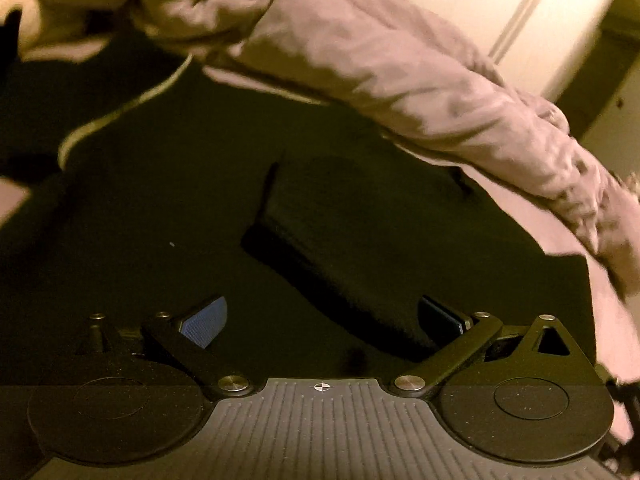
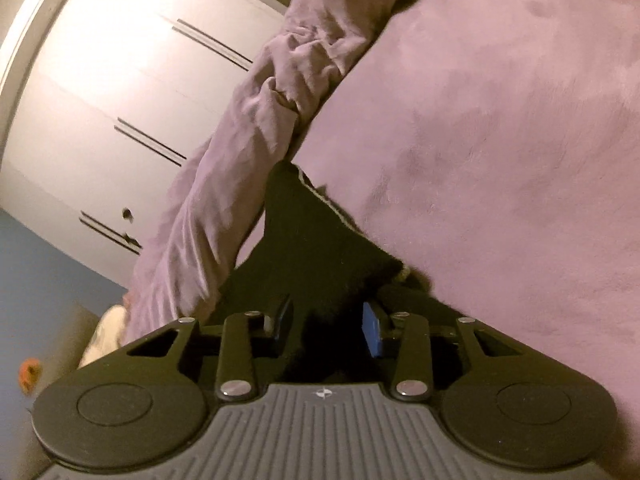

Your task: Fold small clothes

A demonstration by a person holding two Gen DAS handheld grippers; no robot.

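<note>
Two grippers work one black garment, which lies spread on the pink plush bed cover. We see it as dark, soft cloth with a thin pale trim line along one edge and a flat patch like a pocket. Our left gripper stands wide over the cloth, nothing between its blue pads. Our right gripper pinches a raised fold of that garment. A rumpled pink blanket lies beyond.
</note>
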